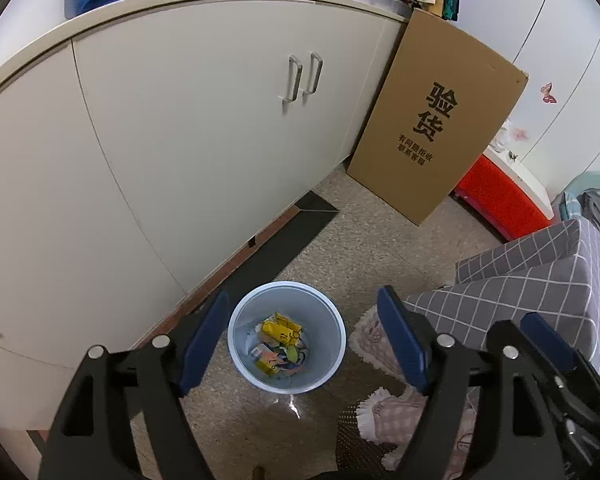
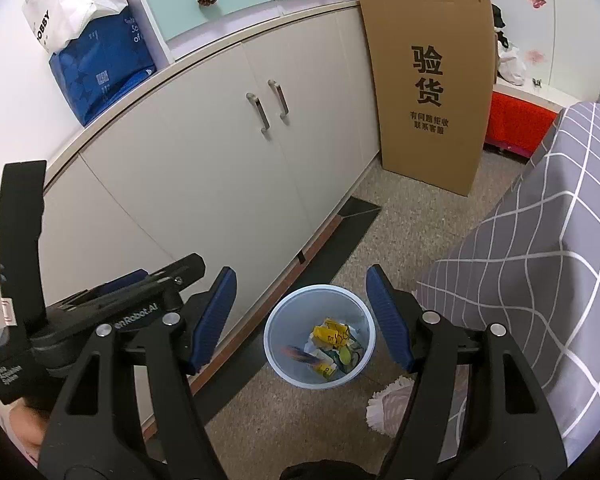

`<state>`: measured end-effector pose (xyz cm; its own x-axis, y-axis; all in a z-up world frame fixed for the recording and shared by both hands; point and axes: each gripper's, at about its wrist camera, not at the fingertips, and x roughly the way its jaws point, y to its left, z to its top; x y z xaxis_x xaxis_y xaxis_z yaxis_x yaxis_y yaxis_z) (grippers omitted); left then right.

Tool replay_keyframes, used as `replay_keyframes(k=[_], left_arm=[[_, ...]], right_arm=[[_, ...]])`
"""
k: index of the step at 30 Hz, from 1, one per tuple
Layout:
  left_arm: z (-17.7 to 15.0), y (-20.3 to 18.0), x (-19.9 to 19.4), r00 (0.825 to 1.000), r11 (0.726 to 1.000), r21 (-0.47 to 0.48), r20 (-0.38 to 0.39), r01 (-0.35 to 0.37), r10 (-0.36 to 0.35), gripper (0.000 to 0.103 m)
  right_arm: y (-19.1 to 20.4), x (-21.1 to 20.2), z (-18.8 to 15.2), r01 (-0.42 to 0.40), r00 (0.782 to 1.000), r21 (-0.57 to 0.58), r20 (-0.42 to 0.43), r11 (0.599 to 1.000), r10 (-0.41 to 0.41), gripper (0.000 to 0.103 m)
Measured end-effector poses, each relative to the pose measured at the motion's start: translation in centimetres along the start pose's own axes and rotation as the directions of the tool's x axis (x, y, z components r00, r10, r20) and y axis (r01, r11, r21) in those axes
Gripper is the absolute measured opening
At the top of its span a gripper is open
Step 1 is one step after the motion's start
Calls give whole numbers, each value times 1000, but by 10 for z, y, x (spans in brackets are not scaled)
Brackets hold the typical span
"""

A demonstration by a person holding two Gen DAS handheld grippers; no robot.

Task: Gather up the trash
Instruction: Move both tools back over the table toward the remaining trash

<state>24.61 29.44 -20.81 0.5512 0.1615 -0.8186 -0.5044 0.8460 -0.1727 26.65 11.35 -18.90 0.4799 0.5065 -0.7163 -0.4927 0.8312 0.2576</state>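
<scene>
To the left of your left claw [image 1: 302, 340] stands the long white cabinet [image 1: 160, 140], its doors running back to a pair of metal handles [image 1: 304, 78]. A dark mat [image 1: 284, 236] lies along the cabinet's foot on the speckled floor [image 1: 364, 240]. Your left claw is spread wide, nothing between its blue pads, and it hangs above the pale blue trash bin [image 1: 336, 320], which shows straight ahead in the gap between the fingers. Inside the bin lies the trash [image 1: 282, 346]: yellow cartons and crumpled coloured wrappers on the bottom. Beyond the claw, a tall cardboard box [image 1: 436, 120] leans by the cabinet's far end. Just right of the claw lie pink fringed slippers [image 1: 384, 412], and past them the bed with its grey checked cover [image 1: 540, 276].

Your right claw [image 2: 302, 320] is spread as well, pinching nothing. To its left sits your other gripper's black body. The bin [image 2: 278, 320] again lies ahead between the fingers, well below them, with the trash [image 2: 332, 344] in it. The bed cover [image 2: 540, 260] fills the space to the right of the claw.
</scene>
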Motion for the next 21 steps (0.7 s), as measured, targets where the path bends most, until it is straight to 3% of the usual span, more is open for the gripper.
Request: replay_keyframes(k=[14,21], left_arm=[[-10,-22,-41,999,999,34,39,33,-34,76],[-23,-57,-78,994,994,84,81,64,-71,79]], right_arm=[[-8,-41,-2,3,999,14,52,1000,-4,67],[-29,-86,-1,4,993,51,120,999,-10,69]])
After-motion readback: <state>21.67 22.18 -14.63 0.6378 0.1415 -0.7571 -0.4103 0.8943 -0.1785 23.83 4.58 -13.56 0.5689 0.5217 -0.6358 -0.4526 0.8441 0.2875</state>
